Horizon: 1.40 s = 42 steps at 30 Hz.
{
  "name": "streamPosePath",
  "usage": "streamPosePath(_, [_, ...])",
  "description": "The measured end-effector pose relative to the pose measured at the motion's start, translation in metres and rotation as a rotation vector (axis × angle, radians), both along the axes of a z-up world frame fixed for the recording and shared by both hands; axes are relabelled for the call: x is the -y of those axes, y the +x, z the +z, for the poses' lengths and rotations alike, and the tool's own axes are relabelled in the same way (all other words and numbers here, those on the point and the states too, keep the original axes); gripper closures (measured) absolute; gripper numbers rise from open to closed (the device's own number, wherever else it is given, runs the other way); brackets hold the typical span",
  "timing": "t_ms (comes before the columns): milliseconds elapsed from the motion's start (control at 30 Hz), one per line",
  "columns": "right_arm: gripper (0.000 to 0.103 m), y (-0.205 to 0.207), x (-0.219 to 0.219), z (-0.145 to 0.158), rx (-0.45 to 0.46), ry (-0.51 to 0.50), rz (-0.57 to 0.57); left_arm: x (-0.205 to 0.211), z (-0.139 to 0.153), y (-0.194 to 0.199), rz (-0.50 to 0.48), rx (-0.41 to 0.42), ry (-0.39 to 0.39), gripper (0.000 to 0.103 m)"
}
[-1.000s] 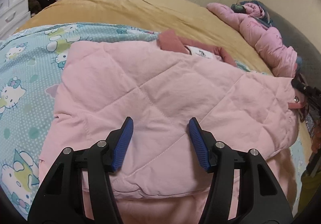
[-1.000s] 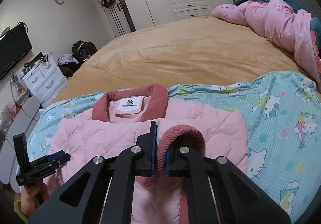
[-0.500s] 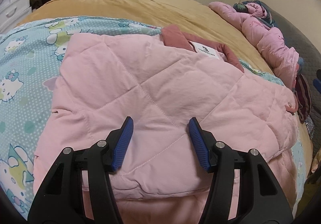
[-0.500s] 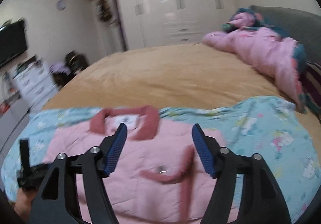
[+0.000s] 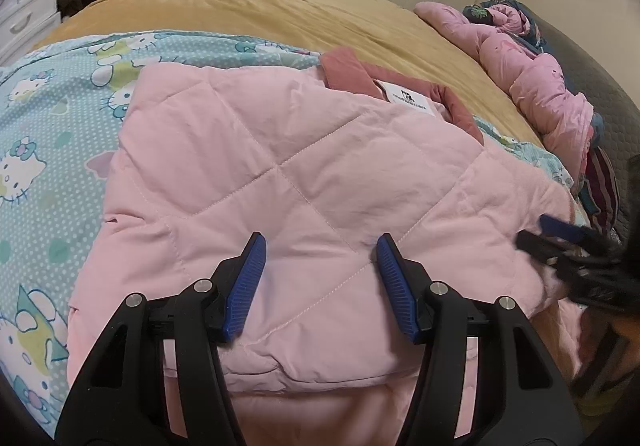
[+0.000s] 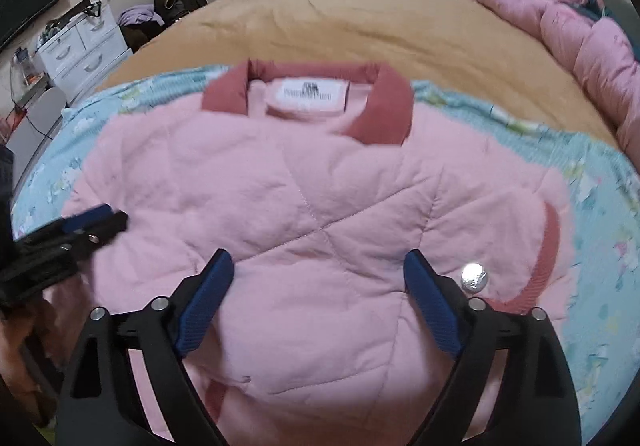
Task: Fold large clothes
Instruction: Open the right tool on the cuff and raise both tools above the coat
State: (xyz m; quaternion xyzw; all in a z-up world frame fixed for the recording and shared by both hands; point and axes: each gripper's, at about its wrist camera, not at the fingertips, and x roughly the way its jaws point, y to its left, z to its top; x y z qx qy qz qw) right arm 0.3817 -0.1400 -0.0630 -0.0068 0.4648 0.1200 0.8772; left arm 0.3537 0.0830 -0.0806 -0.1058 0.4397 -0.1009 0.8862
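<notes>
1. The pink quilted jacket [image 6: 312, 206] lies on the cartoon sheet [image 5: 52, 150], both sides folded in.
2. Right gripper [image 6: 320, 294] is opening, empty; left gripper [image 5: 320, 278] hovers half-spread, holding nothing.
3. Bottom-to-collar [image 6: 308, 102] fold looks left.

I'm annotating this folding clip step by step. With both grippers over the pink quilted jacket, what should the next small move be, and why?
Probably lower the right gripper, whose jaws are opening with nothing between them, onto the near hem of the pink quilted jacket and pinch it. The dark pink ribbed cuff already lies across the front, and the left gripper hangs open over the near hem too, so folding bottom toward the collar looks next.
</notes>
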Motion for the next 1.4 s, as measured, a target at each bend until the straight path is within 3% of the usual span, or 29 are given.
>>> streamPosePath(300, [0.013, -0.001, -0.003, -0.003, 0.018, 0.003, -0.015, 0.000, 0.000, -0.001, -0.004, -0.005, 0.004, 0.054])
streamPosePath(467, [0.011, -0.010, 0.009, 0.011, 0.032, 0.105, -0.037, -0.002, 0.004, -0.001, -0.007, -0.012, -0.010, 0.052])
streamPosePath(633, [0.005, -0.020, 0.014, 0.023, 0.058, 0.122, -0.056, 0.002, 0.010, -0.003, -0.022, -0.013, -0.020, 0.026])
streamPosePath(800, [0.004, -0.024, 0.020, 0.032, 0.076, 0.142, -0.076, 0.005, 0.013, -0.004, -0.024, -0.013, 0.015, 0.024])
streamPosePath(900, [0.004, -0.025, 0.024, 0.036, 0.082, 0.158, -0.084, 0.007, 0.015, -0.005, -0.027, -0.010, 0.022, 0.010])
streamPosePath(1033, [0.004, -0.028, 0.026, 0.039, 0.085, 0.163, -0.089, 0.010, 0.017, -0.005, -0.021, -0.017, 0.044, 0.009])
streamPosePath(1400, [0.004, -0.036, 0.027, 0.042, 0.093, 0.172, -0.096, 0.000, 0.026, -0.010, 0.043, -0.034, -0.001, 0.009])
